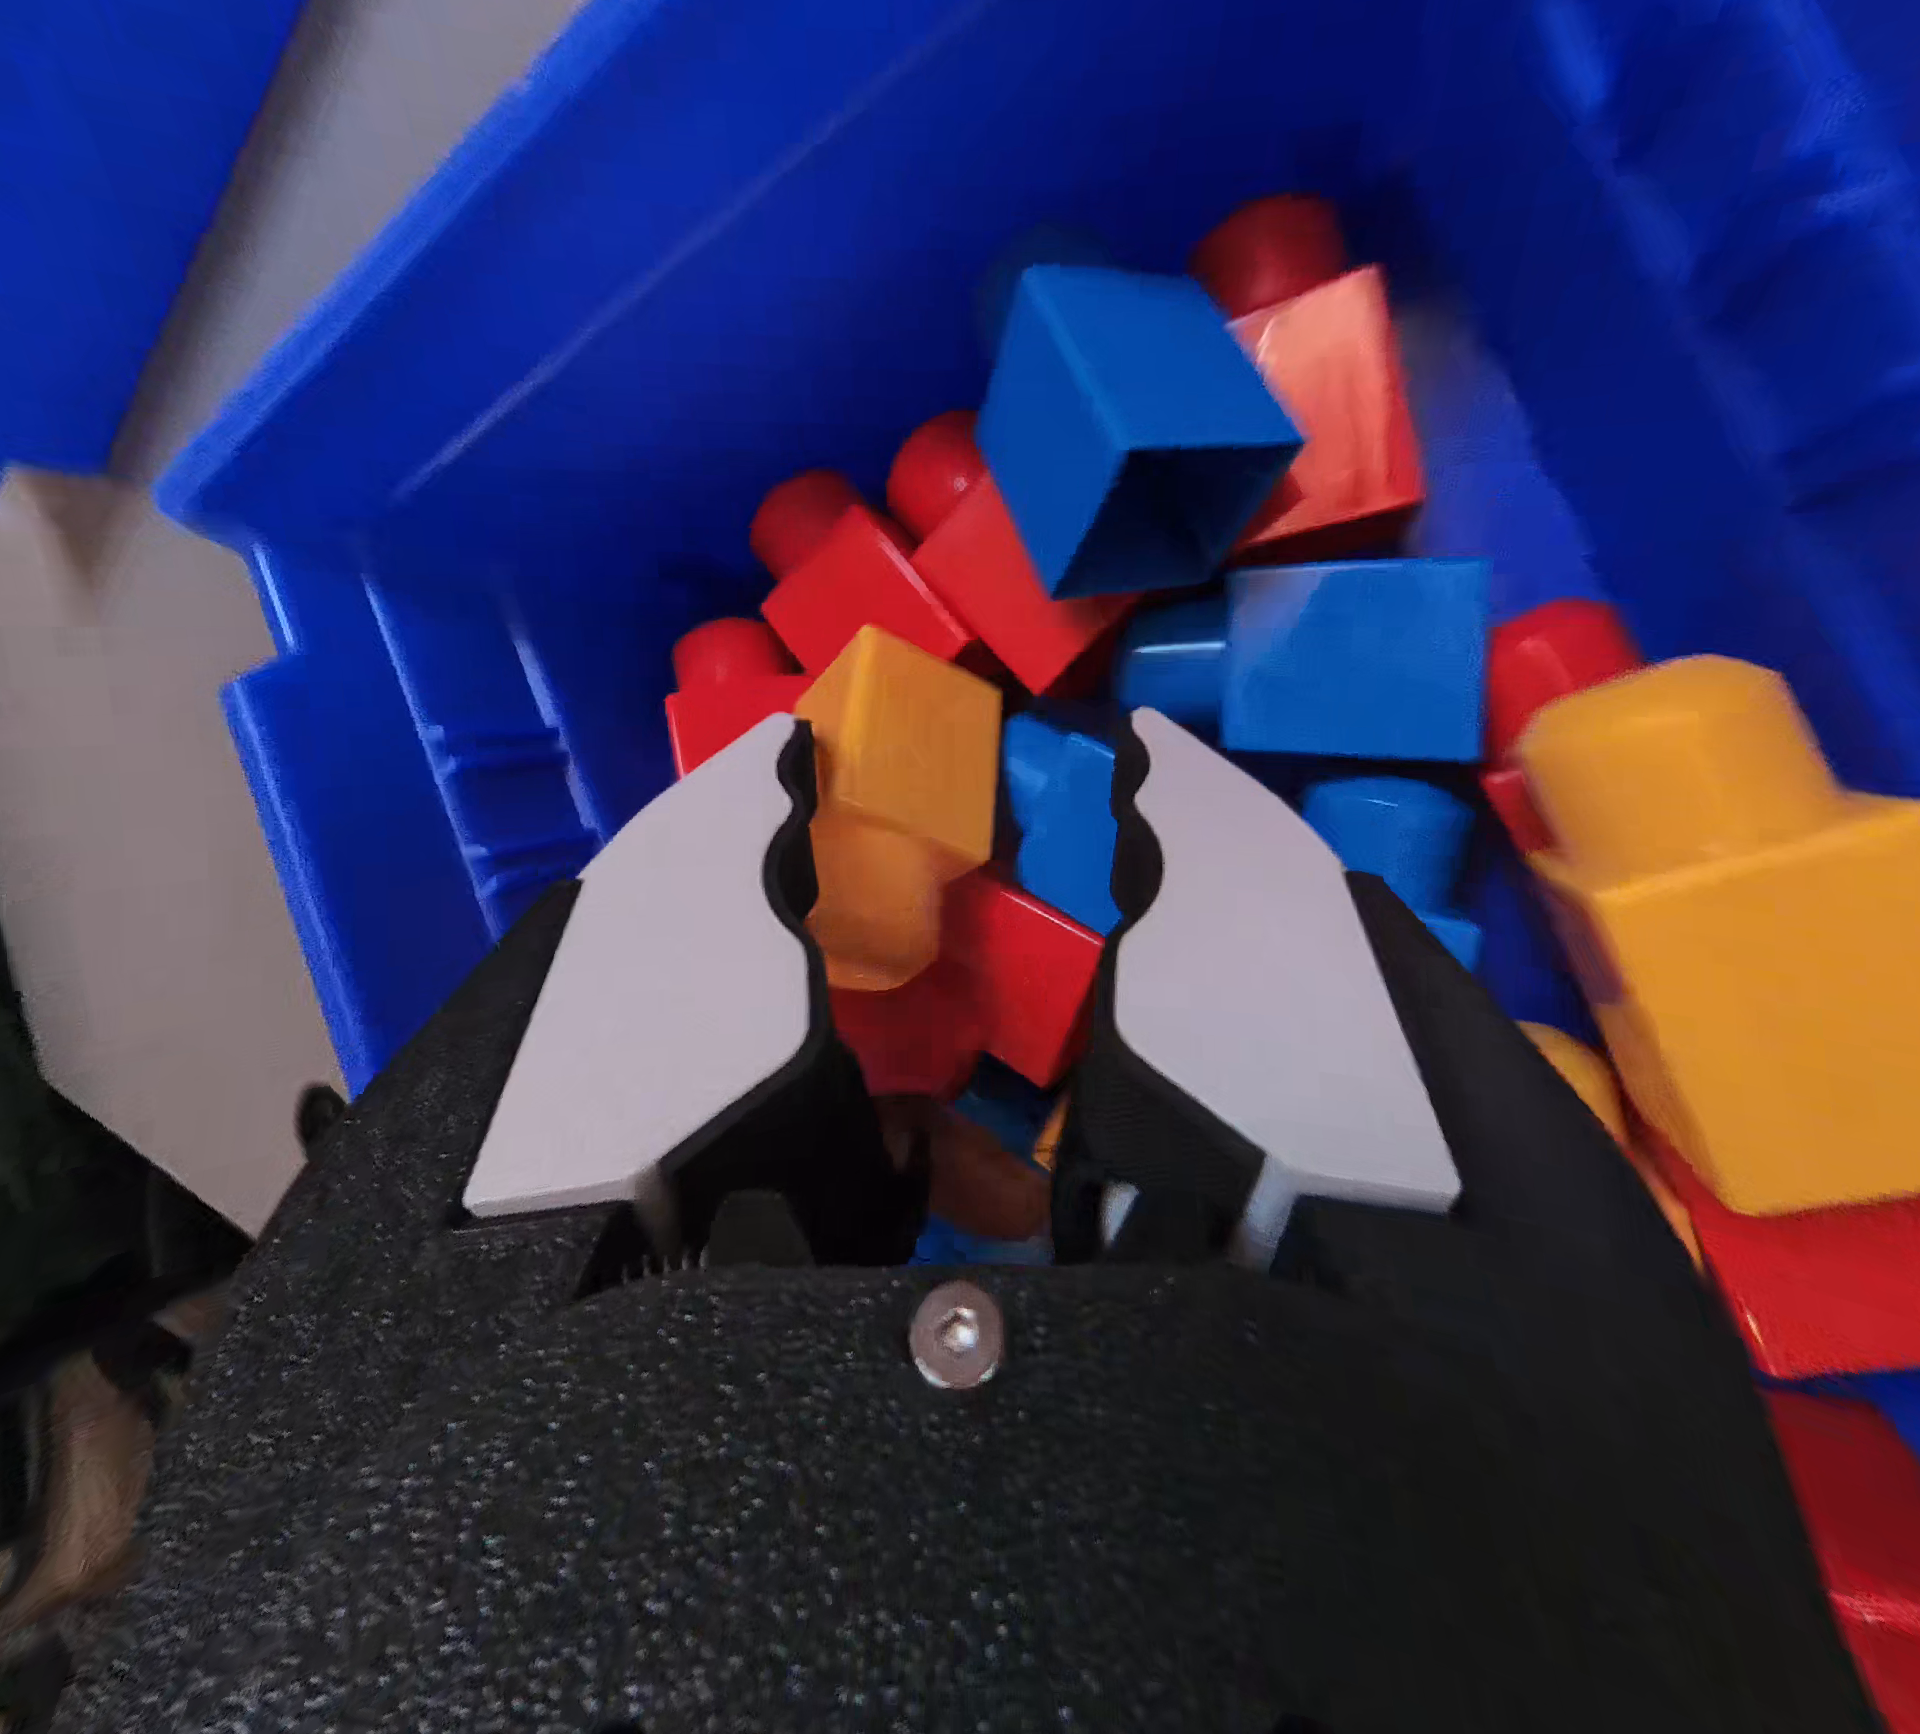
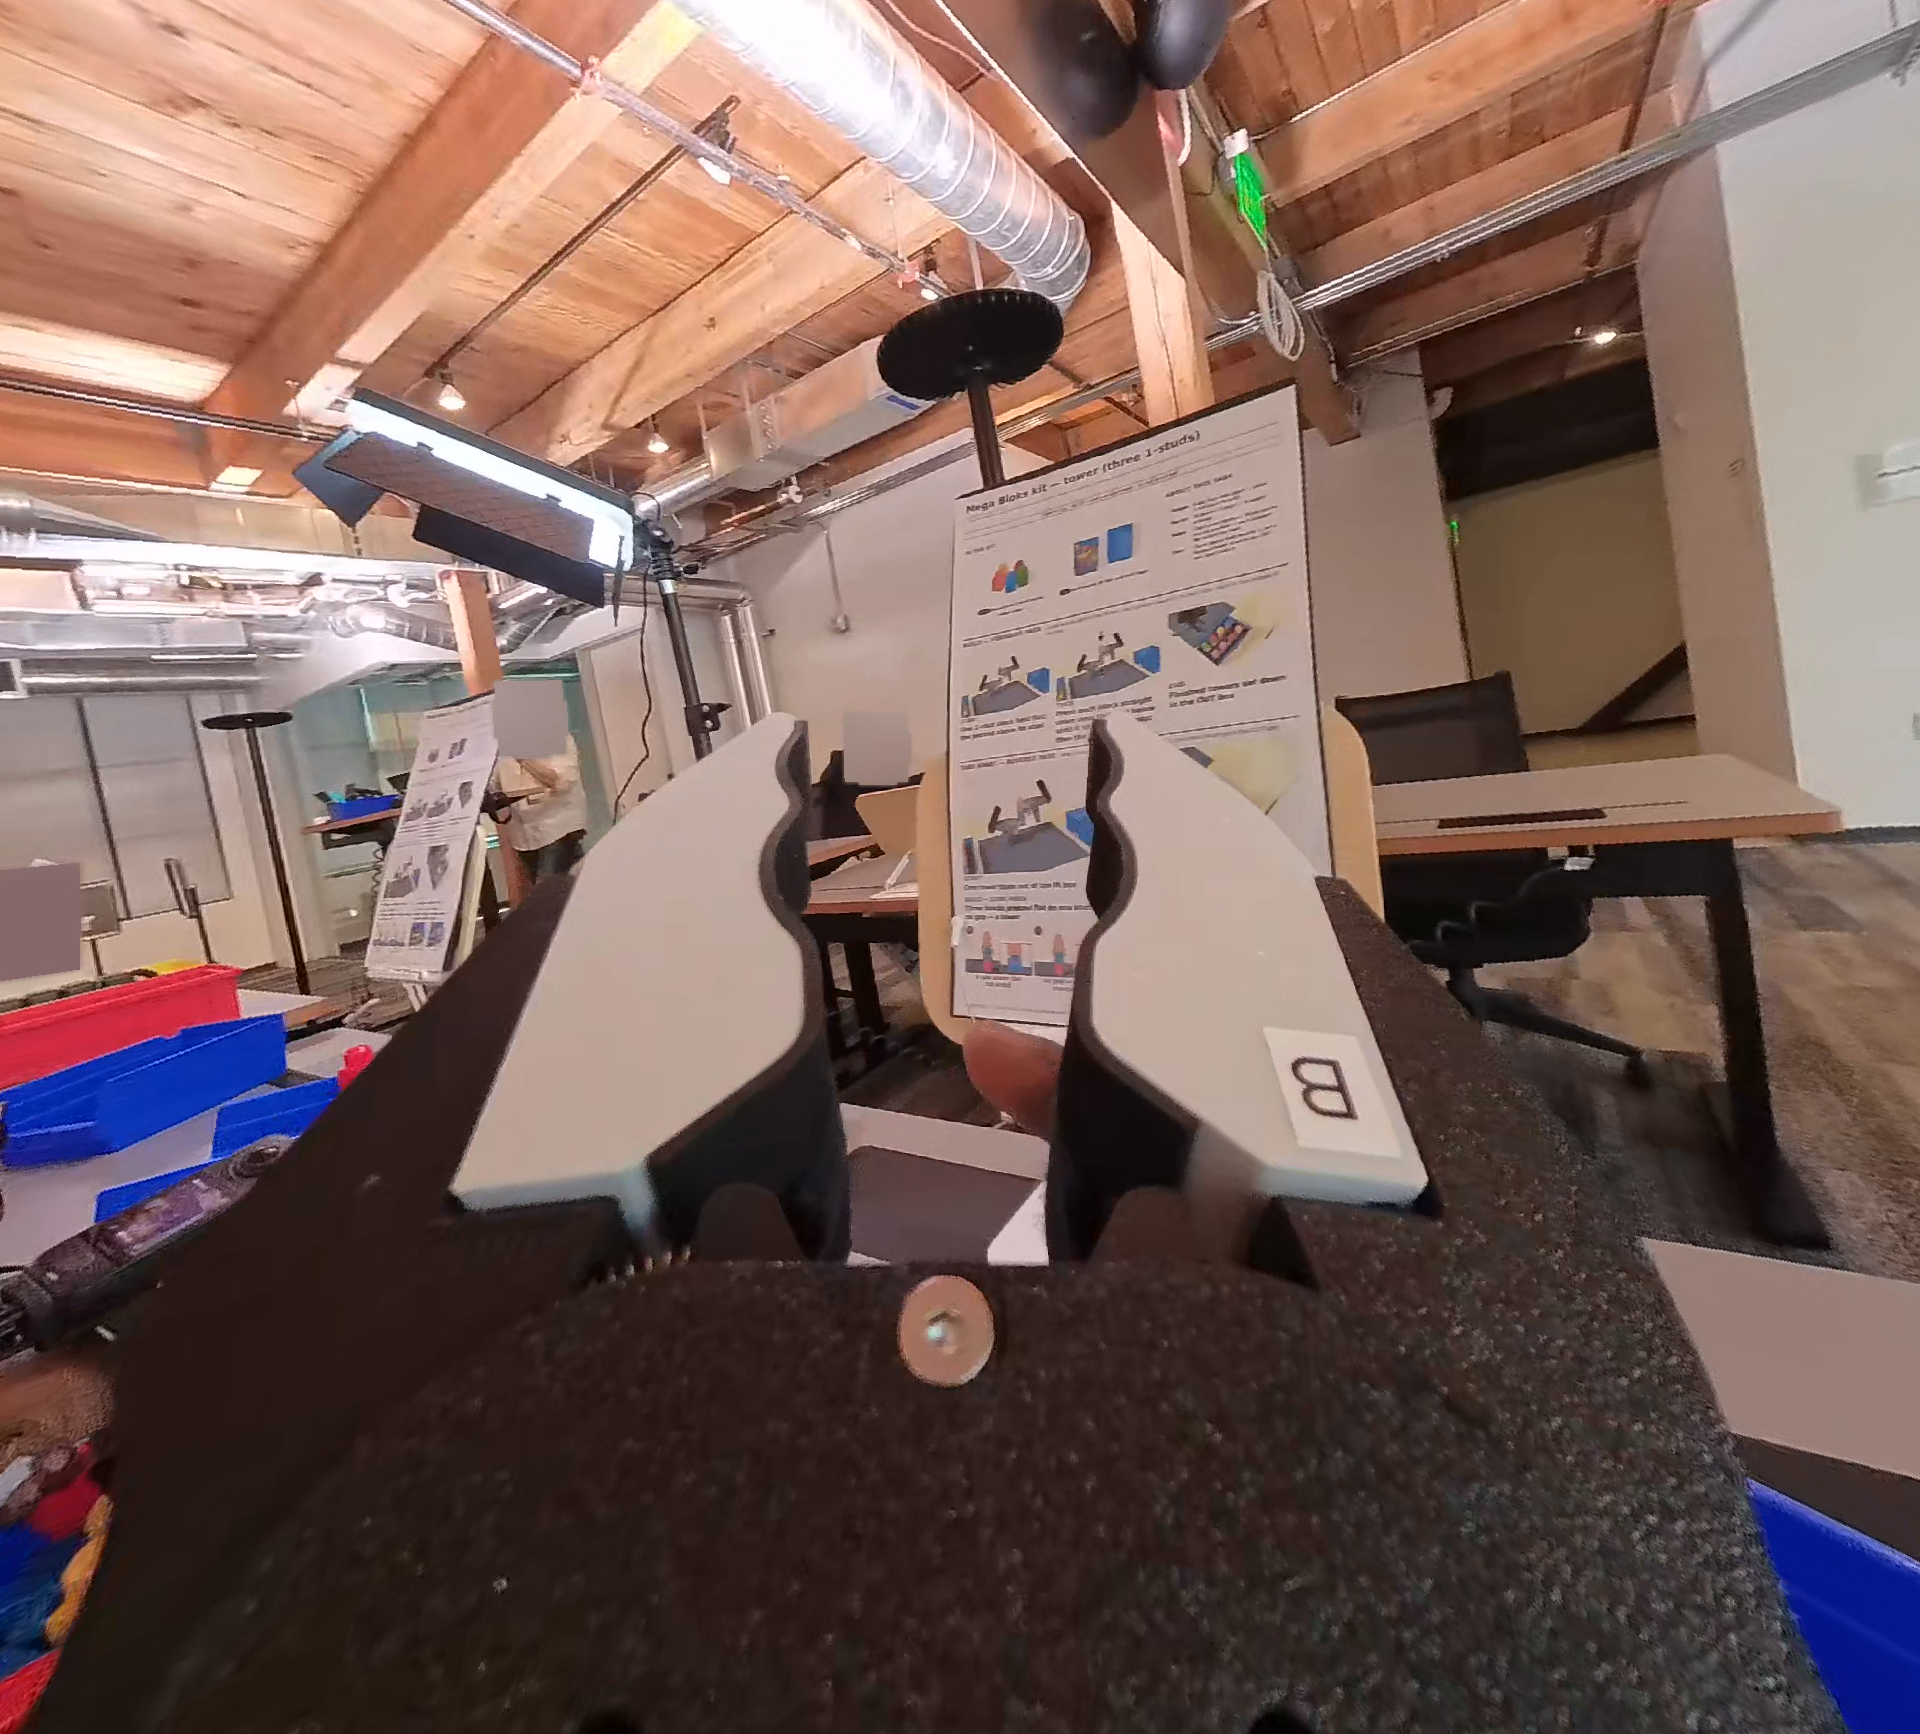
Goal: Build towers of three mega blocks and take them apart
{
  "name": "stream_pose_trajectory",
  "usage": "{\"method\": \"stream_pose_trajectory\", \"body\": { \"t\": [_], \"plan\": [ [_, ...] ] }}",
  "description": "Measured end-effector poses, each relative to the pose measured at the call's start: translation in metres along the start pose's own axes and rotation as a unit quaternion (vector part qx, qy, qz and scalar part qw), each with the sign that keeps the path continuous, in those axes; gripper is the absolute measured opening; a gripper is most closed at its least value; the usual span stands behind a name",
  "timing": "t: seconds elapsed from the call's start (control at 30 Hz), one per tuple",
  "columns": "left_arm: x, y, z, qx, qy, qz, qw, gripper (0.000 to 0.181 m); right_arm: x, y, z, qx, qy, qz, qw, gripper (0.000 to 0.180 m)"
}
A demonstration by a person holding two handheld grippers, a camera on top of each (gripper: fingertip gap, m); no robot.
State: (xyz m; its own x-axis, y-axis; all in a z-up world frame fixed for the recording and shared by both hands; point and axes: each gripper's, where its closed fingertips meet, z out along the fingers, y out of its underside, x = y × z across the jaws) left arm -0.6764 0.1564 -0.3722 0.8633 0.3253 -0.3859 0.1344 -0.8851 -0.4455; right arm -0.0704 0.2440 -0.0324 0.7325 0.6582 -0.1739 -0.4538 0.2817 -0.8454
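Observation:
In the left wrist view my left gripper point(image 1: 961, 734) is open and pointed down into a blue bin point(image 1: 790, 250) full of red, blue and yellow mega blocks. A yellow block point(image 1: 904, 780) lies between the fingers, close to the left finger, with a red block point(image 1: 1023, 972) under it and a blue block point(image 1: 1060, 801) beside the right finger. A large yellow block point(image 1: 1745, 936) lies at the right. In the right wrist view my right gripper point(image 2: 945, 734) is open and empty, raised and pointed out at the room.
An instruction sheet on a board point(image 2: 1127, 708) stands ahead of the right gripper. Blue bins point(image 2: 156, 1076) and a red bin point(image 2: 114, 1009) sit at the left. A blue bin corner point(image 2: 1839, 1601) shows at the lower right. Desks and a chair point(image 2: 1496, 811) stand behind. Left tips to right tips: about 70 centimeters.

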Motion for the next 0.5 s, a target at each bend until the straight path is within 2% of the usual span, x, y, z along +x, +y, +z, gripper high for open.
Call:
{"method": "stream_pose_trajectory", "body": {
  "t": [0.13,0.17,0.2,0.23,0.33,0.43,0.5],
  "plan": [
    [-0.003,0.009,0.008,-0.004,0.056,-0.069,0.996,0.059,0.01,-0.006,-0.006,0.012,0.017,-0.002,1.0,0.049],
    [-0.005,0.01,0.008,0.001,0.058,-0.071,0.996,0.056,0.012,-0.007,-0.007,0.017,0.021,-0.002,1.0,0.048],
    [-0.009,0.011,0.008,-0.001,0.042,-0.072,0.997,0.043,0.014,-0.008,-0.007,0.02,0.024,-0.001,1.0,0.047],
    [-0.012,0.015,0.009,-0.014,0.034,-0.064,0.997,0.038,0.015,-0.007,-0.007,0.02,0.025,0.003,0.999,0.047],
    [-0.011,0.015,0.007,-0.011,0.04,-0.059,0.997,0.037,0.015,-0.005,-0.006,0.018,0.025,0.006,1.0,0.047],
    [-0.016,0.005,-0.009,0.035,0.055,-0.086,0.994,0.037,0.014,-0.005,-0.005,0.018,0.029,-0.002,0.999,0.047],
    [-0.019,-0.016,-0.035,0.115,0.088,-0.121,0.982,0.037,0.013,-0.005,-0.005,0.019,0.027,-0.004,0.999,0.046]
  ]
}}
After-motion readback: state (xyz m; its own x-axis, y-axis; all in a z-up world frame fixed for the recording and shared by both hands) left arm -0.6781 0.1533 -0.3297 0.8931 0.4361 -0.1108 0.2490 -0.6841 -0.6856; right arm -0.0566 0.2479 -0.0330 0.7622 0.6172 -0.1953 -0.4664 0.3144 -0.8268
